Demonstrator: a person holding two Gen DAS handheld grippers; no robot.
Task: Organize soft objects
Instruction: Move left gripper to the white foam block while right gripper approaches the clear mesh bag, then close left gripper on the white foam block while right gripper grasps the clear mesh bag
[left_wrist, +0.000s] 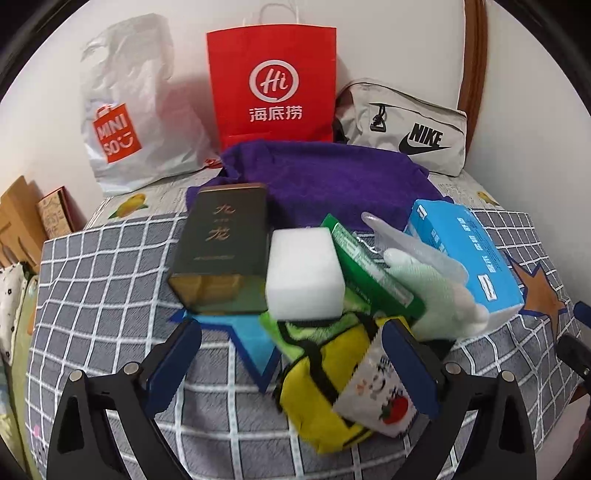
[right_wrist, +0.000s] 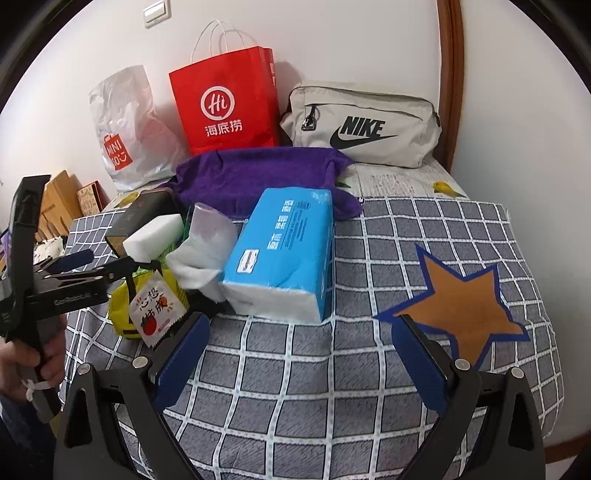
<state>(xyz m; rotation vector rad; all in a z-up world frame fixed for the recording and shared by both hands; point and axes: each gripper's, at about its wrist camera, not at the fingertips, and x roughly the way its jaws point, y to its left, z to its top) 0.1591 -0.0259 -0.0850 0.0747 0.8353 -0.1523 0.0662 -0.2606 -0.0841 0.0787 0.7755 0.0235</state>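
A pile lies on the checked bed cover (left_wrist: 110, 295): a white sponge block (left_wrist: 304, 273), a dark box (left_wrist: 221, 247), a green box (left_wrist: 373, 269), a pale green glove (left_wrist: 439, 295), a blue tissue pack (left_wrist: 465, 251), a yellow pouch (left_wrist: 325, 373), a snack sachet (left_wrist: 376, 395) and a purple towel (left_wrist: 332, 177). My left gripper (left_wrist: 291, 365) is open, its jaws either side of the yellow pouch and sachet. My right gripper (right_wrist: 301, 350) is open and empty over the bare cover, in front of the tissue pack (right_wrist: 284, 254). The left gripper (right_wrist: 88, 266) also shows in the right wrist view.
Against the wall stand a white Miniso bag (left_wrist: 129, 110), a red paper bag (left_wrist: 273, 81) and a grey Nike pouch (left_wrist: 406, 125). Wooden and cardboard items (left_wrist: 26, 221) sit off the bed's left edge. An orange star patch (right_wrist: 458, 310) marks the cover at right.
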